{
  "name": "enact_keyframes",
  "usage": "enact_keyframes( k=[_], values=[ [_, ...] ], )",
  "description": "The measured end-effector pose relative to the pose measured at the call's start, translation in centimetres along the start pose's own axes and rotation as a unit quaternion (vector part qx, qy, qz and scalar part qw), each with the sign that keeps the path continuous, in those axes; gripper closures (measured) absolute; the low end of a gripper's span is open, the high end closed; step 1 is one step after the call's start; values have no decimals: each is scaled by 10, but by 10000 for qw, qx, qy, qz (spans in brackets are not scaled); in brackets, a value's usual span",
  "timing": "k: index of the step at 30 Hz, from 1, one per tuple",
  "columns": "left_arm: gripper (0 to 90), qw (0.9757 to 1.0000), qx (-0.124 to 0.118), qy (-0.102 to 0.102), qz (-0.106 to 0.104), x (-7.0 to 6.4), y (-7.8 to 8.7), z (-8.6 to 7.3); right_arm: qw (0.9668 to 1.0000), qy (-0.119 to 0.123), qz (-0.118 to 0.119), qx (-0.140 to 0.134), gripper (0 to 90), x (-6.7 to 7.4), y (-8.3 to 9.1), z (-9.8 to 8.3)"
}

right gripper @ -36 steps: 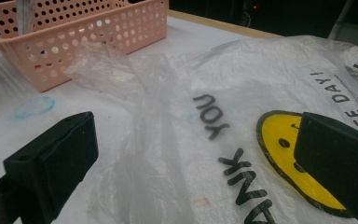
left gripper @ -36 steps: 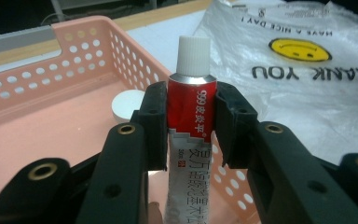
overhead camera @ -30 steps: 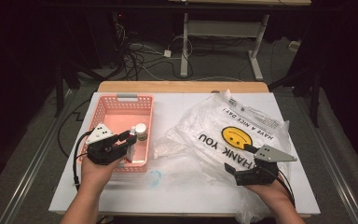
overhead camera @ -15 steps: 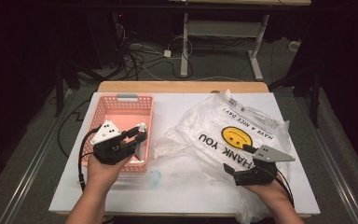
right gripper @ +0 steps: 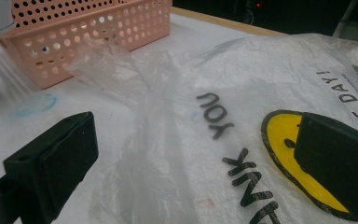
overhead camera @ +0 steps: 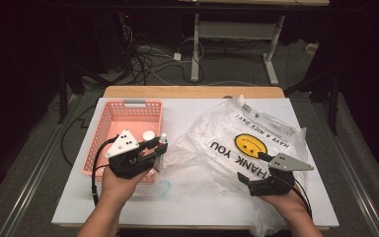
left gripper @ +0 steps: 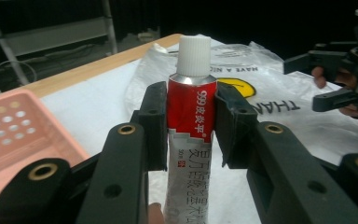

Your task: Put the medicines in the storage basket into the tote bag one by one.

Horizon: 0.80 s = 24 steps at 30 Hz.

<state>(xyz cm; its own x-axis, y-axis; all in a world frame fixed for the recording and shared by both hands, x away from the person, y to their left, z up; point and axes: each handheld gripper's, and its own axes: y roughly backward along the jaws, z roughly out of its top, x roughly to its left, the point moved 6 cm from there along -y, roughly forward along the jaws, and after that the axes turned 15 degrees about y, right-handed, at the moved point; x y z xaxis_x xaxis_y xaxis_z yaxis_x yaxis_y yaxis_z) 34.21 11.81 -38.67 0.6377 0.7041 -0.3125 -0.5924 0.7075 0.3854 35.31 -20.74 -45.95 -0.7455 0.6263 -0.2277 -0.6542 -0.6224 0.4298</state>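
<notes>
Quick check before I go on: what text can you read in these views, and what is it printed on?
"999", then Chinese characters too small to read: tube in the left gripper.
"THANK YOU": plastic bag.
"HAVE A NICE DAY!": same bag.
Bag's small corner print: blurred.

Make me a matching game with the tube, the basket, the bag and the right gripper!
Things:
1. tube
2. basket
3. plastic bag
4. right gripper

States:
A. pink, full of holes
B. jaws wide open, nothing held
C. red and white, clamped in the left gripper
D. see-through, with a yellow smiley face

Pairs: 1-C, 2-A, 3-D, 4-B
</notes>
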Motion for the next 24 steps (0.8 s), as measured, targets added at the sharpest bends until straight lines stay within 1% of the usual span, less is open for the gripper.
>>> enact_keyframes(
  k=[3,8,9,10,11,13,16,18,20,22,24],
  values=[
    [660,9999,75,-36,-99,-6,-7,-4,10000,-17,19,12,0,0,0,0],
    [659,9996,197,-60,-181,-13,-18,-12,10000,-17,38,3,0,0,0,1],
    [659,9995,214,-69,-238,-15,-20,-14,10000,-1,56,2,5,0,0,1],
    [659,9992,215,-121,-304,-17,-23,-17,10000,0,73,6,7,1,1,1],
    [659,9991,238,-166,-311,-20,-25,-19,10000,45,83,-2,7,0,1,2],
    [659,9988,339,-217,-290,-23,-31,-25,9999,31,97,4,9,2,1,3],
    [659,9984,429,-221,-294,-26,-38,-32,9999,47,123,-24,13,4,-1,6],
    [659,9980,507,-226,-300,-28,-43,-37,9998,-81,189,-77,18,6,-2,10],
    [659,9976,565,-200,-334,-28,-46,-40,9998,27,185,-76,23,9,-5,16],
    [659,9974,610,-193,-332,-29,-48,-44,9997,40,216,-93,32,10,-7,21],
    [659,9972,642,-247,-277,-29,-49,-46,9997,170,197,-46,44,9,-11,25]
  ],
)
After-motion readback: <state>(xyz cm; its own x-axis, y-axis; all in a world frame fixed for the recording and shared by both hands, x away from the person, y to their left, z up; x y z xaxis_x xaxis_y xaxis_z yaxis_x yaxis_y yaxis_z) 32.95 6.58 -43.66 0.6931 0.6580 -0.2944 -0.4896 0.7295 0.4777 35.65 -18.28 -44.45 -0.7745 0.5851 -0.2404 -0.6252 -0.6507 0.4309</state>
